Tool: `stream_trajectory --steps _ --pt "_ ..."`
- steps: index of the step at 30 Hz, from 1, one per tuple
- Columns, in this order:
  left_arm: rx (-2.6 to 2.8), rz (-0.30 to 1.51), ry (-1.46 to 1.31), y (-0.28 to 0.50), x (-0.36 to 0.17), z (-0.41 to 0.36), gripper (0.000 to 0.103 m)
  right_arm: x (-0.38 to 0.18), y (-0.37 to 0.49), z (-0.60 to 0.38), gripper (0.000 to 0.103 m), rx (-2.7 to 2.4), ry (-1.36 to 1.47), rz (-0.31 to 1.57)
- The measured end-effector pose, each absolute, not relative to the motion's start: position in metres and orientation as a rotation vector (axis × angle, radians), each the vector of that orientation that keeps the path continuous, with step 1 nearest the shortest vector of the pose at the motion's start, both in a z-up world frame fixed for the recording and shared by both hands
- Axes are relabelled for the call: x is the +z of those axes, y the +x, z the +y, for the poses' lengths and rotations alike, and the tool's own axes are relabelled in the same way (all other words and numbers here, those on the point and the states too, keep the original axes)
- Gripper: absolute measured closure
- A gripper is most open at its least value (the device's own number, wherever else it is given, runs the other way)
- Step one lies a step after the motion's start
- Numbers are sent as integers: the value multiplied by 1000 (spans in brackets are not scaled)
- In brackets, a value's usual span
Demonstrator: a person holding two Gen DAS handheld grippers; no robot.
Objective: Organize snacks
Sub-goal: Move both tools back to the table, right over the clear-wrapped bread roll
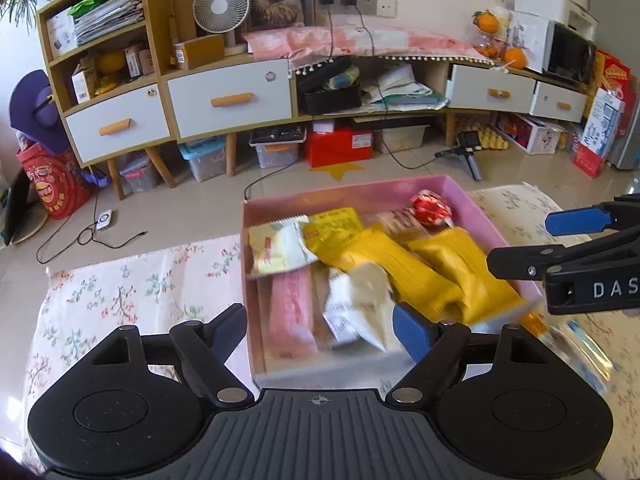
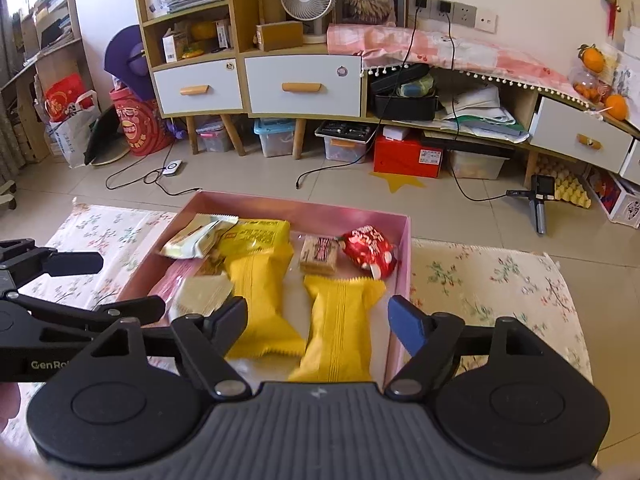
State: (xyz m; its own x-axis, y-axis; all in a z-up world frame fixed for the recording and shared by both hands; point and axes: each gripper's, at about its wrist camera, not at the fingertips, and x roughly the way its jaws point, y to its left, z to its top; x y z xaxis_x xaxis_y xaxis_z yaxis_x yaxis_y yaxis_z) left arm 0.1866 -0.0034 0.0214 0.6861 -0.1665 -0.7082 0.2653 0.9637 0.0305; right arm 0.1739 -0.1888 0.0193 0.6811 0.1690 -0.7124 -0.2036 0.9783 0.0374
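Observation:
A pink box (image 1: 360, 192) (image 2: 402, 264) sits on a floral cloth and holds several snacks. Among them are two long yellow packets (image 2: 260, 296) (image 2: 340, 320), a red wrapped snack (image 2: 368, 250), a small biscuit pack (image 2: 318, 254), a flat yellow pack (image 2: 256, 234), a pale pack (image 2: 196, 236), a white packet (image 1: 356, 300) and a pink one (image 1: 290, 308). My left gripper (image 1: 320, 316) (image 2: 128, 284) hangs open over the box's near left part, holding nothing. My right gripper (image 2: 318, 308) (image 1: 528, 240) is open over the near right part, also with nothing in it.
The floral cloth (image 2: 488, 280) spreads to both sides of the box. A blurred clear wrapper (image 1: 576, 340) lies by the box's near right corner. Beyond are tiled floor with cables (image 2: 160, 180), a small tripod (image 2: 538, 200), and a drawer cabinet (image 2: 300, 84) with tubs beneath.

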Motion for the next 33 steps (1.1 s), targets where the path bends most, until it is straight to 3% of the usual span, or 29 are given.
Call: stream_trajectory --steps 12,33 --pt "-292 796 133 120 20 -11 13 18 118 -207 14 193 -81 802" --pt "-411 821 215 59 -36 -27 9 -33 52 -237 4 169 -190 867"
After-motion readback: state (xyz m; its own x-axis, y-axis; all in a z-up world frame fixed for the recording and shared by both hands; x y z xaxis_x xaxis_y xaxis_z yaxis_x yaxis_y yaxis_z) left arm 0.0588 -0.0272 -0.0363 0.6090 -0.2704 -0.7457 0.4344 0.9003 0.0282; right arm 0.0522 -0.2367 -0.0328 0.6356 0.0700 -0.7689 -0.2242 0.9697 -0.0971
